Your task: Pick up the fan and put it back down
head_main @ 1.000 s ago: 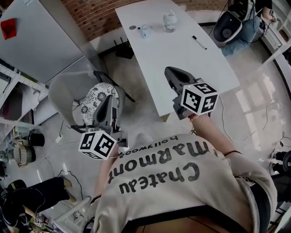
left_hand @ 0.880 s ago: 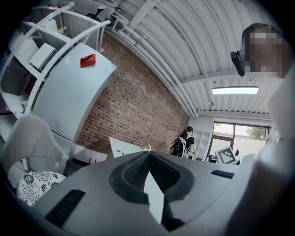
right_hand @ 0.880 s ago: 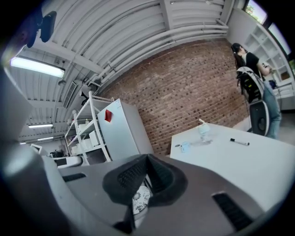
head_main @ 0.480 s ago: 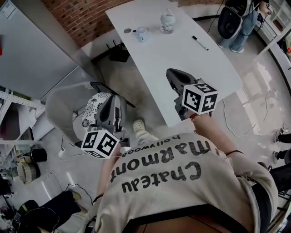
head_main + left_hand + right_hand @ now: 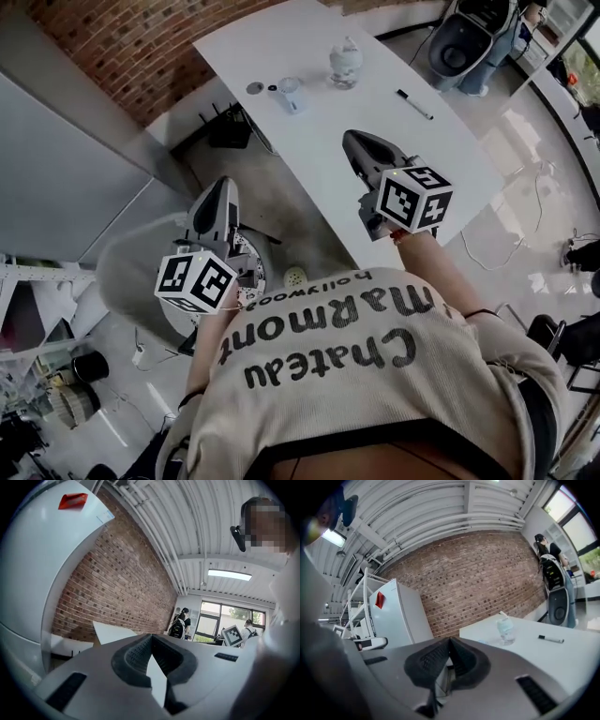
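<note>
Head cam is looking steeply down from above the person's shoulders (image 5: 319,366), left gripper (image 5: 218,187) and right gripper (image 5: 354,141) close below. Each gripper cam is riding low behind its jaws, facing roughly level. All three are sharing the table (image 5: 375,112) and brick wall (image 5: 141,47).

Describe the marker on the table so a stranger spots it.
Start at the white table by the brick wall. Near its right edge lies the marker, apart from the clear bottle and small cup. It alone is thin and black.
</note>
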Motion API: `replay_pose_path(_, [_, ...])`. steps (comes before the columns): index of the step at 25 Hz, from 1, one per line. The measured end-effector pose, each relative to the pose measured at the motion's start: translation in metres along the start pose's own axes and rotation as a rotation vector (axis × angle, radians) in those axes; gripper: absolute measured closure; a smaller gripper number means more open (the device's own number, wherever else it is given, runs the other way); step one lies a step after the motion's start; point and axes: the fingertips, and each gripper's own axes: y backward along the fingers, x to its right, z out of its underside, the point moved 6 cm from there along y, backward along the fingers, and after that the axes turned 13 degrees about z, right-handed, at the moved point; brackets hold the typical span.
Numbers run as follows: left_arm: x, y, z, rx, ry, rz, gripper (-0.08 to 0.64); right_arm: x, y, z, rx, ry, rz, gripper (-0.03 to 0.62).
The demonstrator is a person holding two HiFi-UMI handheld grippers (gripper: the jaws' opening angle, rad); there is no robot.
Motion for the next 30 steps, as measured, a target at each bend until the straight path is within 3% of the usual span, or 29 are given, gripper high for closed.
replay_pose_path(5, [-0.053, -0.025, -0.009, -0.036, 0.036, 0.046, 0.56, -0.001, -0.041, 0.002, 0.002, -0.029, 0.058, 0.589])
replay_pose_path(11, [-0.111, -0.037, -0.013, -0.078, 0.058, 0.06, 0.56, 0.007, -0.104, 0.028, -0.091, -0.023, 0.101, 0.589])
replay_pose_path(17, [-0.166, -0.021, -0.019, -0.074, 0.079, -0.036, 0.56, 0.018, -0.152, 0.046, -0.165, 0.016, 0.212, 0.588])
replay_pose_path(24, [-0.195, -0.02, -0.023, -0.057, 0.112, -0.088, 0.56, 0.03, -0.203, 0.044, -0.187, 0.017, 0.214, 0.55])
replay_pose_path(30, [-0.223, -0.018, -0.035, -0.055, 0.127, -0.184, 0.56, 0.044, -0.245, 0.03, -0.191, 0.032, 0.221, 0.507])
